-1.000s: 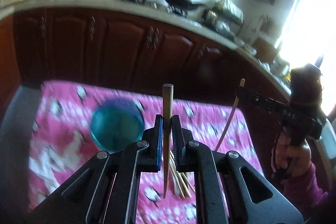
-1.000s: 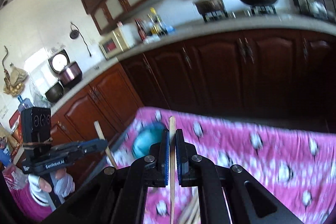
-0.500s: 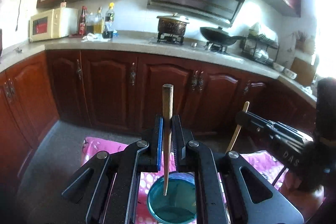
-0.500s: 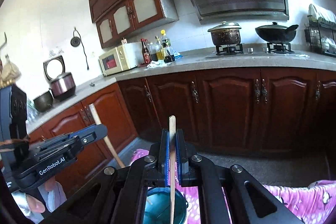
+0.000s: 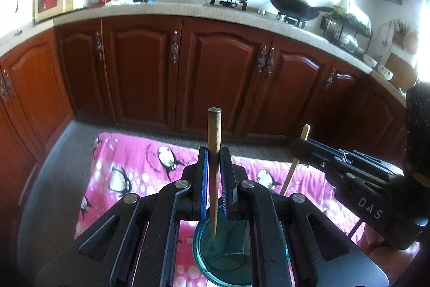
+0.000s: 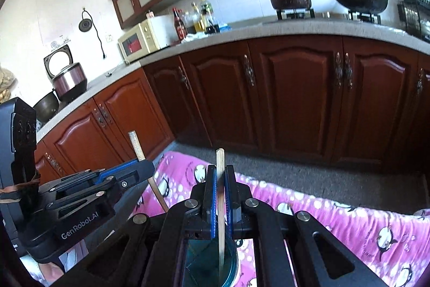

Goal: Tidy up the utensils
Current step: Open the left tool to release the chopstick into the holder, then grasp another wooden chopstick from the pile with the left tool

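Your left tool is clamped on a dark chopstick that stands upright, its thin tip hanging just inside the teal cup below. Your right tool grips a pale chopstick, also upright, its lower end down in the same cup. The cup sits on a pink cloth printed with penguins, near its near edge, and dividers split it into compartments; which one each tip is over you cannot tell.

In the left view, the right tool reaches in from the right, and "DAS" is readable on its body. In the right view, the left tool comes in from the left, marked "GenRobot.AI".

Far across the room, a microwave and bottles stand on the bench; their labels are too small to read.
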Demonstrator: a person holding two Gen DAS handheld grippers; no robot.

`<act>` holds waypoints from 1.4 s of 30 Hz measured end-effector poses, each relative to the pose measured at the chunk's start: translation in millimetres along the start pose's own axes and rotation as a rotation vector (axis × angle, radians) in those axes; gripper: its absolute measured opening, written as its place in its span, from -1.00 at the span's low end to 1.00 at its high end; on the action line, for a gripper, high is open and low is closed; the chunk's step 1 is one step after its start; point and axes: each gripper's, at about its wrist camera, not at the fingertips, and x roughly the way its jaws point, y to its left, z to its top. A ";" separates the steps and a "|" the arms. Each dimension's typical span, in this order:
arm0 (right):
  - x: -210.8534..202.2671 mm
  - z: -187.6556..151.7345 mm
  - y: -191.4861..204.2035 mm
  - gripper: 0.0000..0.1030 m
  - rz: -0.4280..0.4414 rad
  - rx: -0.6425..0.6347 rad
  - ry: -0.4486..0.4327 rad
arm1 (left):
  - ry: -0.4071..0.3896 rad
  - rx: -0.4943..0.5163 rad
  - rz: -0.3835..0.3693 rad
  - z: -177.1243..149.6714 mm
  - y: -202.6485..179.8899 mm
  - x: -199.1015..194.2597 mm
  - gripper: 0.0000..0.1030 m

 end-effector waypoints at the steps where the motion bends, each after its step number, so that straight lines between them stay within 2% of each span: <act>1: 2.0 -0.1 0.0 -0.90 0.006 0.001 -0.002 | 0.003 0.000 -0.001 -1.4 -0.1 0.7 -0.86; 5: 7.5 0.4 -2.3 -0.91 0.041 0.017 0.033 | 0.009 0.005 0.004 -4.6 -1.4 2.6 -0.85; 9: 11.7 -6.4 -8.0 -0.82 0.045 0.039 0.073 | 0.017 -0.011 -0.009 -4.7 -0.3 -0.1 -0.81; 13: 2.6 -13.8 -9.5 -0.80 0.046 0.038 0.077 | 0.019 -0.026 -0.017 -8.0 -1.4 -9.7 -0.54; 15: -5.3 -17.0 -11.8 -0.78 0.046 0.045 0.081 | 0.014 -0.025 -0.023 -9.6 -4.5 -16.8 -0.47; 17: -13.4 -20.4 -14.8 -0.71 0.044 0.054 0.083 | 0.005 -0.018 -0.021 -13.4 -8.1 -25.2 -0.35; 19: -24.5 -27.3 -19.3 -0.52 0.037 0.061 0.091 | -0.002 -0.017 -0.031 -17.4 -11.9 -34.8 -0.24; 24: -58.4 -49.4 -37.1 -0.47 -0.012 0.059 0.127 | -0.008 0.006 -0.068 -39.3 -31.7 -59.4 -0.15; 29: -96.3 -86.1 -74.4 -0.44 -0.069 0.123 0.174 | 0.047 0.027 -0.132 -70.1 -57.8 -65.1 -0.15; 34: -119.3 -137.5 -113.3 -0.44 -0.126 0.205 0.233 | 0.135 0.025 -0.174 -105.6 -82.6 -50.9 -0.15; 38: -118.3 -168.7 -139.0 -0.44 -0.154 0.283 0.267 | 0.205 0.024 -0.183 -132.2 -101.2 -31.7 -0.15; 42: -105.8 -184.4 -148.5 -0.51 -0.149 0.329 0.284 | 0.274 0.030 -0.182 -152.8 -119.2 -8.6 -0.15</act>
